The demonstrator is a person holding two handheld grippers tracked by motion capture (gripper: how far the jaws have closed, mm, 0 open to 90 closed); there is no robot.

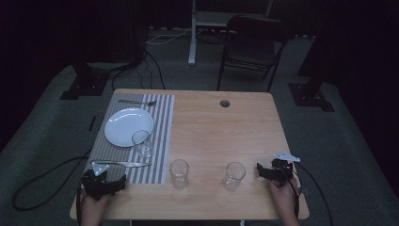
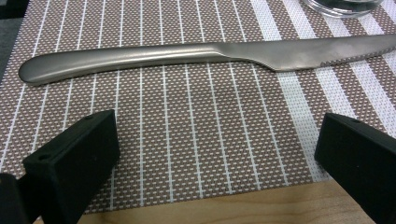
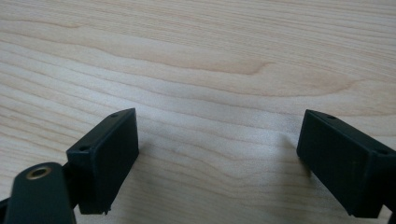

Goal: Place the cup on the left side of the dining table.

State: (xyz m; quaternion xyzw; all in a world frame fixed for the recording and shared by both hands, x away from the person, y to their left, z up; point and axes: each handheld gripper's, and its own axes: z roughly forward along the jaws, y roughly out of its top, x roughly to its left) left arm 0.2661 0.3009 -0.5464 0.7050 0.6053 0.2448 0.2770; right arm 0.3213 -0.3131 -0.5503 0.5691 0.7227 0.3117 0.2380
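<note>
Left gripper (image 2: 215,158) at the near edge of the striped placemat (image 2: 196,116), jaws spread wide, holding nothing; knife (image 2: 196,53) lies just beyond them. Right gripper (image 3: 217,158) spread wide over bare table (image 3: 210,60), near glass (image 1: 234,175), touching nothing. No legible writing

Dim recording studio, stand bases (image 1: 83,84), cables (image 1: 141,66), folding chair (image 1: 251,44)

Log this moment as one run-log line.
left gripper: open, over placemat, near knife | right gripper: open, over bare table | glasses: untouched
</note>
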